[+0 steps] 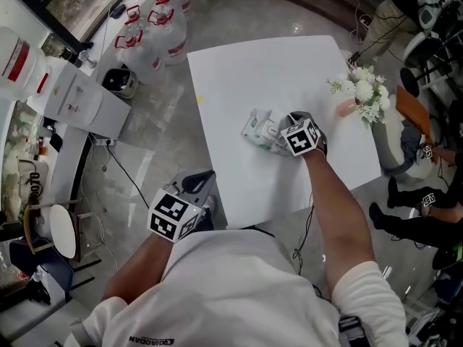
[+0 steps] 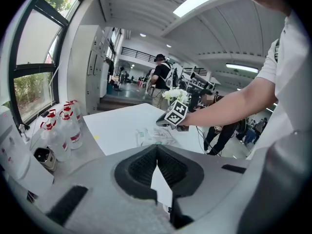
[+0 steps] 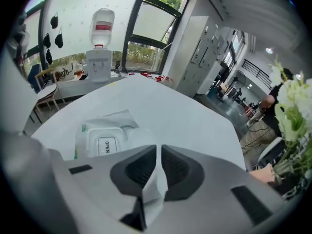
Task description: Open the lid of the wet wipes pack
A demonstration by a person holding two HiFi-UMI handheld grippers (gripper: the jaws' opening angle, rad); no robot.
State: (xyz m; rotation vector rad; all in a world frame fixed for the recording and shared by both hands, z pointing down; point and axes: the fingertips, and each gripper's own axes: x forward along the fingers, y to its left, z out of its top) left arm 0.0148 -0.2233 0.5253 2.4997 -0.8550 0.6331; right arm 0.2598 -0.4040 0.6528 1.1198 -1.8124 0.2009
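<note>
The wet wipes pack (image 1: pixel 259 129) lies near the middle of the white table (image 1: pixel 289 63), white with a green edge. In the right gripper view its lid (image 3: pixel 105 143), marked OPEN, lies flat and closed on the pack (image 3: pixel 92 130). My right gripper (image 1: pixel 279 142) sits at the pack's right end. Its jaws (image 3: pixel 159 152) stand almost together, with a fold of white wrapper in the slit between them. My left gripper (image 1: pixel 205 178) hangs off the table's near left edge, apart from the pack (image 2: pixel 153 136). Its jaws (image 2: pixel 157 147) meet, and nothing is between them.
A bunch of white flowers (image 1: pixel 365 89) stands at the table's right edge. Several water bottles (image 1: pixel 155 31) and a water dispenser (image 1: pixel 72 100) stand on the floor to the left. People stand to the right of the table (image 1: pixel 423 201).
</note>
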